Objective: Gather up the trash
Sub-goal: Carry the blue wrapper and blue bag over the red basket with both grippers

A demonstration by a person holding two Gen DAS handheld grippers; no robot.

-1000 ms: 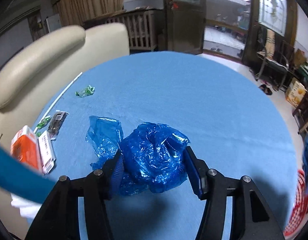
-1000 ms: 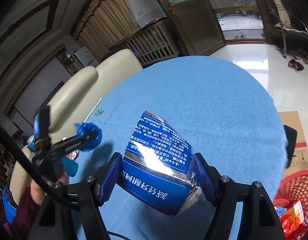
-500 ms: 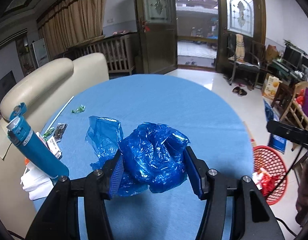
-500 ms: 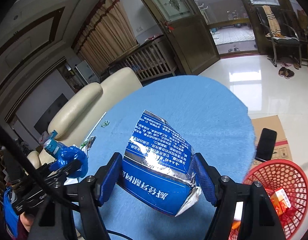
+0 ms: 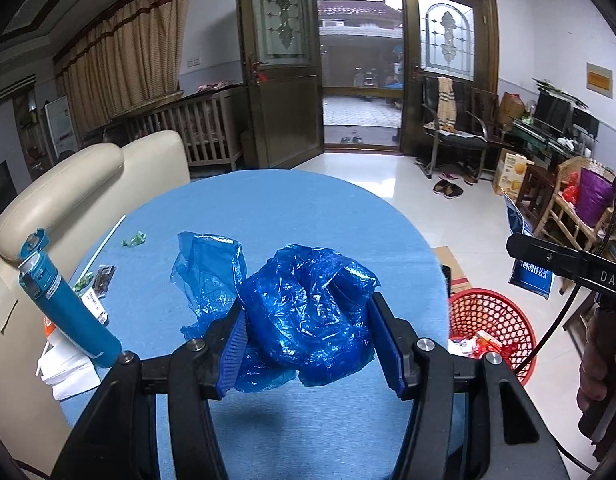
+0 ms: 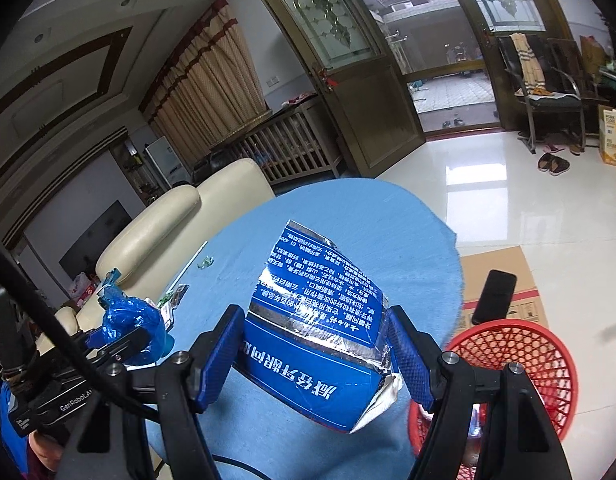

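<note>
Gripping a crumpled blue plastic bag [image 5: 308,312], the left gripper [image 5: 308,344] holds it above the blue worktop [image 5: 268,208]. The right gripper [image 6: 316,356] clamps a torn blue foil-lined carton [image 6: 320,328] beside a red mesh basket [image 6: 520,356], whose contents are partly hidden.

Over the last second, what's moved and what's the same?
Both tongs lifted off the round blue table and swung toward the red mesh basket. No change in grip: left tongs hold the crumpled blue plastic bag, right tongs the torn blue foil carton.
</note>
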